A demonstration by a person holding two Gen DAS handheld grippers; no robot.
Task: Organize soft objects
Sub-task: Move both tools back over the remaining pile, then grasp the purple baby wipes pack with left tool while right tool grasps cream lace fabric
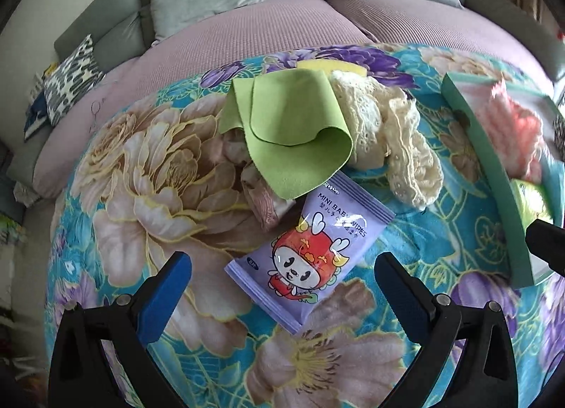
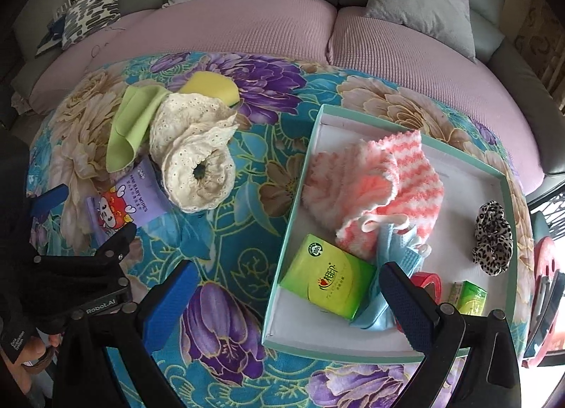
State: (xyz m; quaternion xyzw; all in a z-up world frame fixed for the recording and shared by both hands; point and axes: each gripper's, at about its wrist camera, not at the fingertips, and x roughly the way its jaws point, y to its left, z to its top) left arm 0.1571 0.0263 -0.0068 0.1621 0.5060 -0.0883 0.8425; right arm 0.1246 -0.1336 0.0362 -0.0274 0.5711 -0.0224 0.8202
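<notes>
Between the spread left gripper [image 1: 282, 266] fingers lies the wipes pack [image 1: 310, 249] (untouched); right gripper [image 2: 289, 277] gapes, empty, over the tray [image 2: 459, 157].

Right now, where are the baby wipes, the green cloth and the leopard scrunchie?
baby wipes [image 1: 309, 252], left wrist view, on the cartoon.
green cloth [image 1: 293, 125], left wrist view, its middle.
leopard scrunchie [image 2: 492, 236], right wrist view, its ruffled middle.

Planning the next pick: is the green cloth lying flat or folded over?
Folded over. The green cloth curls back on itself in a loop at one edge, draped over the pile beside the cream lace fabric.
</notes>
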